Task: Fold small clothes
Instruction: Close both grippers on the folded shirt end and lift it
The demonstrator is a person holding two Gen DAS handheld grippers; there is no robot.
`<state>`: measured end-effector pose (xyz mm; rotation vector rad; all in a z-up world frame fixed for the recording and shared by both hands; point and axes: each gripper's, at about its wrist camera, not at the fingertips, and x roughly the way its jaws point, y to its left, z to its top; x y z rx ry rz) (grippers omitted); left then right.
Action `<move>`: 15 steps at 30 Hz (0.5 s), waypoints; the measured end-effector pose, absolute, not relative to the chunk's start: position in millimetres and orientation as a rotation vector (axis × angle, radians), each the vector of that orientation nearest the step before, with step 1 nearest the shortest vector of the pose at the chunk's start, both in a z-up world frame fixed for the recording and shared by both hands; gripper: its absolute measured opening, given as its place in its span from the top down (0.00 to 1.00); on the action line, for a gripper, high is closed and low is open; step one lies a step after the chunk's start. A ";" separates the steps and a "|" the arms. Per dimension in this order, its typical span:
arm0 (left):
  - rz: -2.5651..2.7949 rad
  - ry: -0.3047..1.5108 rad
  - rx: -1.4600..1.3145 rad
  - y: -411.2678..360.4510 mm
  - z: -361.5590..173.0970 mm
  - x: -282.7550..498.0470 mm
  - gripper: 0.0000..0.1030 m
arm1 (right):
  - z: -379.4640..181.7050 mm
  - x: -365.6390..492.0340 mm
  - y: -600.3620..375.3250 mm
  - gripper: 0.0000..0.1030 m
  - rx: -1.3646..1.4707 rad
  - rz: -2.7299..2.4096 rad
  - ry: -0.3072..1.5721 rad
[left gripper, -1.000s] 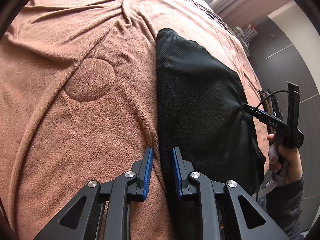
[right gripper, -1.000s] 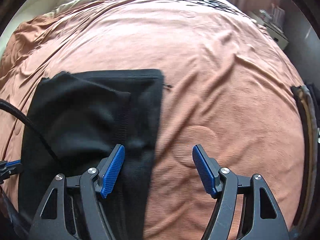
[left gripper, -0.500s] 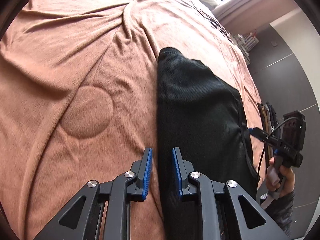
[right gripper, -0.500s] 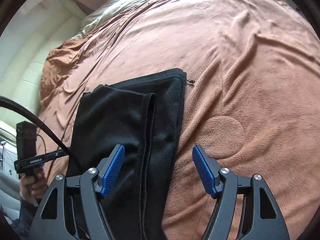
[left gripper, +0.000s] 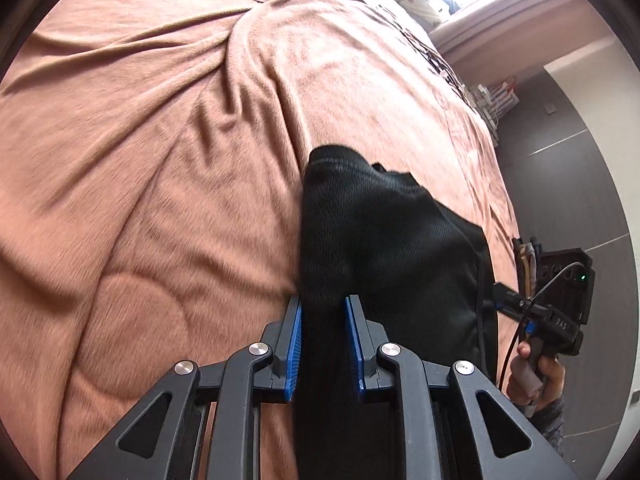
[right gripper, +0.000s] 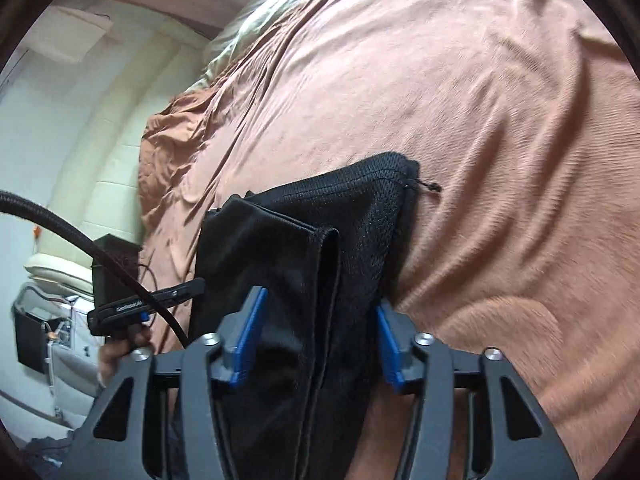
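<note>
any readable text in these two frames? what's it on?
"DAS" (partly legible): white print on the body of the right tool, seen from the left wrist view.
Small white print on the body of the left tool, seen from the right wrist view: too blurred to read.
Nothing legible on the black mesh shorts or the brown blanket.

No legible text anywhere.

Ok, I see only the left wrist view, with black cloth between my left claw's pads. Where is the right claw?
Observer: The right claw straddles the black garment's near edge; cloth fills its gap, but pinching I cannot confirm.
Operator: Is it one layer there?
Observer: No, a folded flap with a stitched hem lies over the mesh layer.
Operator: Anything loose?
Observer: A short cord pokes from the far corner onto the blanket.
</note>
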<state>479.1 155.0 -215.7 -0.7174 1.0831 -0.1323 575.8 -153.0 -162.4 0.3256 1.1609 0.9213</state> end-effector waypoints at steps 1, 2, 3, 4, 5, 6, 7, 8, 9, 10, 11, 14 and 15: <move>-0.133 1.079 -0.728 157.0 -217.1 482.2 0.78 | -166.6 580.4 -148.3 0.53 0.316 0.928 1.168; -0.135 1.073 -0.738 158.6 -218.0 485.4 0.78 | -167.8 581.0 -145.9 0.53 0.309 0.935 1.165; -0.137 1.065 -0.743 160.0 -219.0 490.1 0.78 | -168.0 583.5 -143.2 0.53 0.304 0.941 1.161; -0.137 1.060 -0.742 160.0 -219.5 492.8 0.78 | -167.0 584.7 -141.8 0.53 0.301 0.942 1.159; -0.137 1.054 -0.744 159.6 -219.9 496.8 0.79 | -167.4 587.6 -139.0 0.54 0.294 0.940 1.158; -0.136 1.048 -0.751 160.7 -220.8 500.4 0.79 | -167.6 589.8 -136.4 0.56 0.281 0.932 1.157; -0.136 1.041 -0.758 161.6 -221.4 503.9 0.79 | -167.6 590.8 -133.9 0.61 0.267 0.922 1.158; -0.135 1.033 -0.759 161.9 -221.7 507.5 0.79 | -166.1 588.8 -130.8 0.67 0.258 0.915 1.158; -0.133 1.029 -0.758 161.7 -222.0 509.7 0.79 | -165.4 588.3 -129.2 0.71 0.243 0.903 1.158; -0.129 1.025 -0.761 162.2 -222.4 511.5 0.79 | -165.0 588.3 -126.9 0.79 0.217 0.885 1.156; -0.122 1.023 -0.760 163.2 -221.7 512.2 0.85 | -163.7 587.3 -125.3 0.86 0.189 0.865 1.154; -0.117 1.016 -0.724 159.0 -214.6 508.8 0.93 | -151.3 576.2 -117.5 0.94 0.163 0.855 1.132; -0.123 1.004 -0.722 158.9 -210.5 506.0 0.93 | -143.9 570.2 -117.1 0.94 0.141 0.852 1.110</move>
